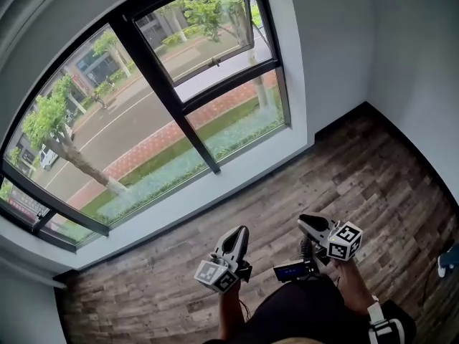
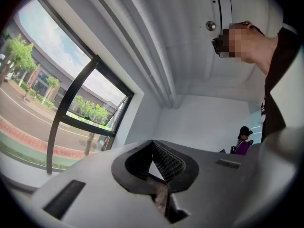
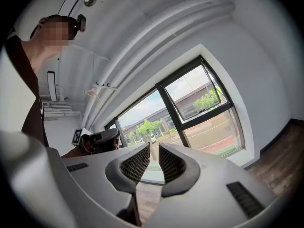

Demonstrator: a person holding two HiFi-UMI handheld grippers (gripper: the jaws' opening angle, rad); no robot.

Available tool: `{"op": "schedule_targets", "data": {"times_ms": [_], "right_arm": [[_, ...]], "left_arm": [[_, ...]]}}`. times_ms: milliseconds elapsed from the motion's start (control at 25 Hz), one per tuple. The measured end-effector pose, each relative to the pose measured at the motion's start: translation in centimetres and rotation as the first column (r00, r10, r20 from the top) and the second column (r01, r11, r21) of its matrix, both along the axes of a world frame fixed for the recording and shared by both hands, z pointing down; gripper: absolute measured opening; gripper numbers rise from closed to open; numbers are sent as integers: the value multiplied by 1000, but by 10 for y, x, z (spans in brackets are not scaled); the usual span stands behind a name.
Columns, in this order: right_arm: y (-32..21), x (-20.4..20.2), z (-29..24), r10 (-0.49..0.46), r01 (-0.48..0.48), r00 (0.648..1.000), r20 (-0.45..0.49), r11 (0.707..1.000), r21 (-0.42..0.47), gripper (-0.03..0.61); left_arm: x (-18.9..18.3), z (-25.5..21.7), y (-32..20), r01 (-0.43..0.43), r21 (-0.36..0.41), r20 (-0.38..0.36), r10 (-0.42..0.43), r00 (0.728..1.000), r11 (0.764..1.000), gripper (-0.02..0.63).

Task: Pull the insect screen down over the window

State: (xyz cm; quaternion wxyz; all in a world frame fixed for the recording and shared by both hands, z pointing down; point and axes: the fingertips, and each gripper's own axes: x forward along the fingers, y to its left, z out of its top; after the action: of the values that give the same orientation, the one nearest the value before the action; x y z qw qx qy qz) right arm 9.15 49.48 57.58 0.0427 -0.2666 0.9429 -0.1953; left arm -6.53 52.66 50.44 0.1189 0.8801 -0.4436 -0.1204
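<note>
A wide black-framed window (image 1: 165, 106) fills the wall ahead, and its upper right pane (image 1: 208, 27) is tilted open outward. I see no insect screen drawn over the glass. Both grippers hang low by the person's body, well short of the window. My left gripper (image 1: 239, 233) points toward the window wall with its jaws together and nothing between them (image 2: 153, 144). My right gripper (image 1: 307, 222) stands beside it, with a narrow gap between its empty pads (image 3: 154, 148). The window also shows in the left gripper view (image 2: 71, 103) and the right gripper view (image 3: 199, 113).
Wood-plank floor (image 1: 323, 185) runs from the person's feet to the white wall below the sill (image 1: 215, 192). White walls close the corner at right (image 1: 401, 56). A person in purple (image 2: 243, 141) stands far back in the room. A blue object (image 1: 448, 260) lies at the right edge.
</note>
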Motion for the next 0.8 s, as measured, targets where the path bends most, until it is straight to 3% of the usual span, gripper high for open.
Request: {"op": "schedule_targets", "data": {"times_ms": [160,400,560,680,800], "right_arm": [[-93,4,1,-19,19,1000,-7,1000,-13,58],[-204,3,-39,-80,83,996,-40,993,84,58],[-242,3,-46,-115,119,992,-55,989,85,58],[-269,8,-37,-87,92,994,-67,993,72,58],[-299,16,-30,-55,58,996,-69,997,50,58]], "left_arm": [[6,-14,-78,34,14,27,-34,999,999,6],[12,-49,-179,112,57,54,-115,992,992,6],[24,-54,-225,127,47,48,-129,990,991,6],[21,-42,-265,146,20,93,-147,985,989,6],[24,-41,-307,126,43,114,-130,985,991,6]]}}
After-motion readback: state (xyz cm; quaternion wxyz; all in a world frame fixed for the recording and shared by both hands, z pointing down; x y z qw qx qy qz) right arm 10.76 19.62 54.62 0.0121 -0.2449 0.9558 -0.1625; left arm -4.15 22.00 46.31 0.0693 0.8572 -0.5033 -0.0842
